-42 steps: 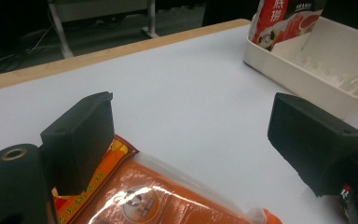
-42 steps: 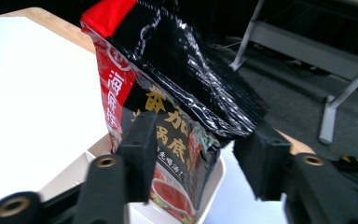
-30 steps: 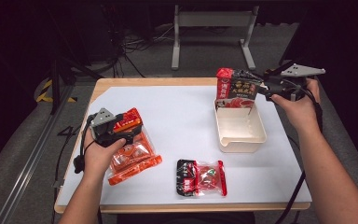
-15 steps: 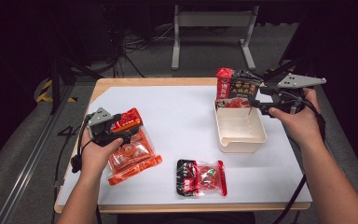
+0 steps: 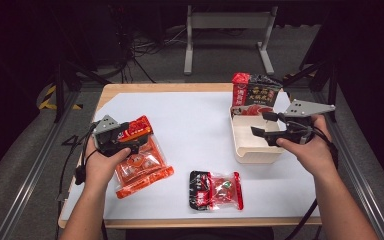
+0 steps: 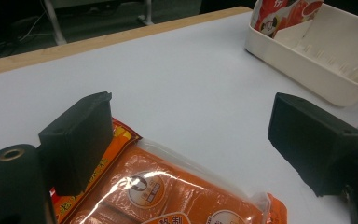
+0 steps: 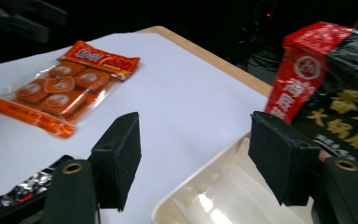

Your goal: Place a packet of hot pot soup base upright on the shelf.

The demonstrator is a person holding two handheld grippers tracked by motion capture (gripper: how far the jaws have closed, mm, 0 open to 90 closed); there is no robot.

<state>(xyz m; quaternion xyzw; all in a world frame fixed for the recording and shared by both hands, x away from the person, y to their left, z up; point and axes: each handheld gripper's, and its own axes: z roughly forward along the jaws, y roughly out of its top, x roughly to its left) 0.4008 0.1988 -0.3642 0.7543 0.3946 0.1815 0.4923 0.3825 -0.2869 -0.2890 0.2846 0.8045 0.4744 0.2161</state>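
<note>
1. The cream tray (image 5: 252, 145) sits at the right side of the table (image 5: 195, 120), with a red-and-black packet (image 5: 255, 92) standing upright at its far end, leaning against the far wall so that the rest of the tray stays free for more packets.

2. The right claw (image 5: 265, 125) hangs over the tray with its jaws wide and nothing between them (the right gripper view shows bare tray and table through the gap). It looks to be between jobs, free to fetch another packet.

3. The left claw (image 5: 130, 142) rests over the near end of the orange packet (image 5: 140, 165), which lies flat on the table's left side. Its jaws stand wide, one on either side of the packet's edge without pressing on it (likely lined up for a pinch).

4. A small red-and-black packet (image 5: 215, 190) lies flat near the front edge of the table, well apart from both claws, probably waiting its turn.
</note>
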